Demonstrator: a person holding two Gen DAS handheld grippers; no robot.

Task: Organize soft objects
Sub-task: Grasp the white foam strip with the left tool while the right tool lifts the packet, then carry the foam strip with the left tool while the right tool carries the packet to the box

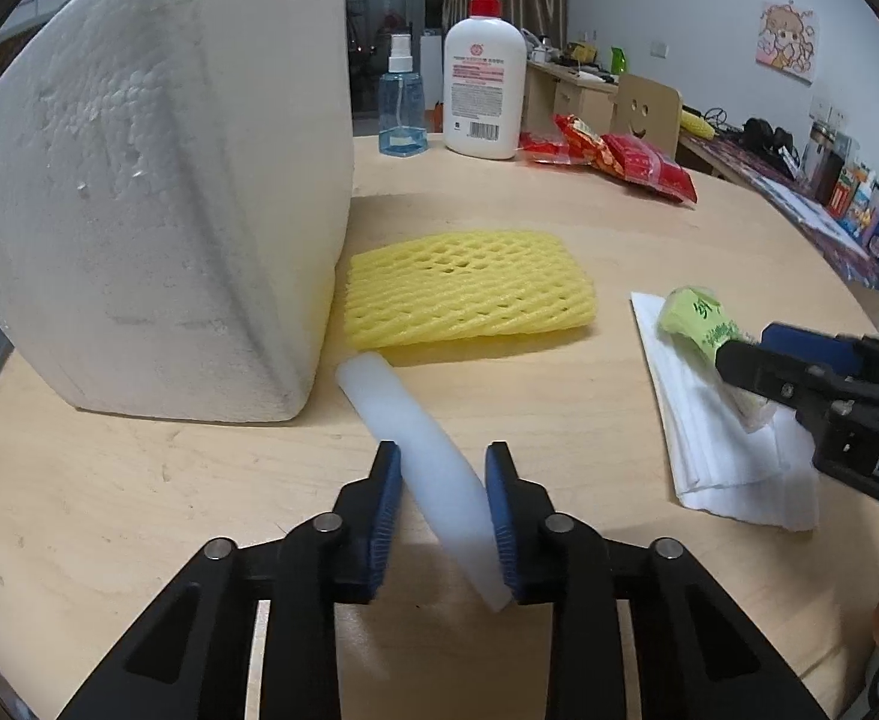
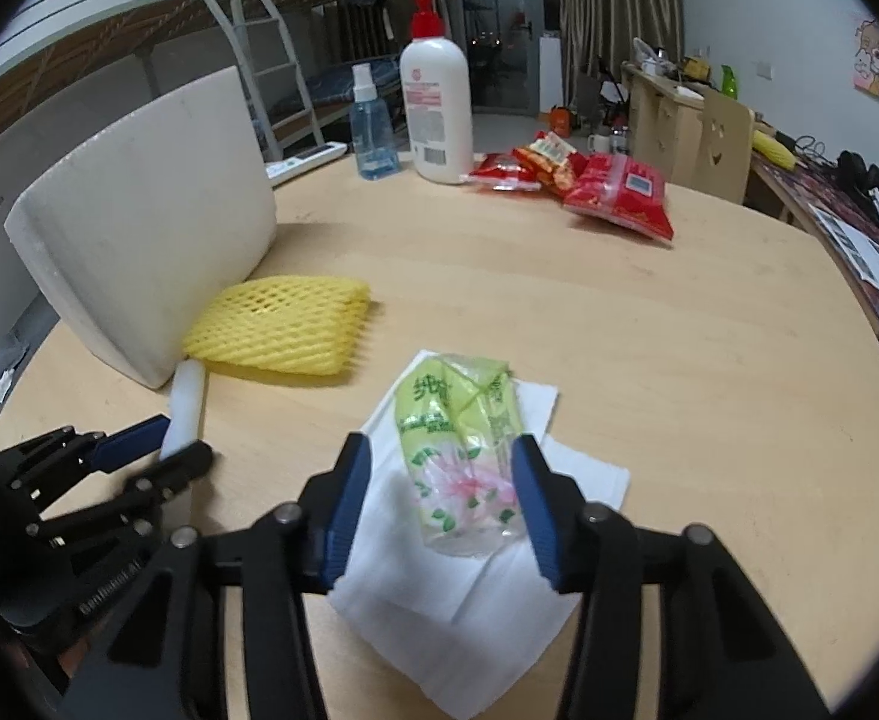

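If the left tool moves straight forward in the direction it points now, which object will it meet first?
The left tool already has the white foam stick between its fingers. Straight ahead, it would probably reach the yellow foam net first, right beside the big white foam block; depth is hard to judge.

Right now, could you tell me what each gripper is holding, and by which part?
The left gripper grips the white foam rod near its near end. The right gripper straddles the green tissue pack; contact cannot be told.
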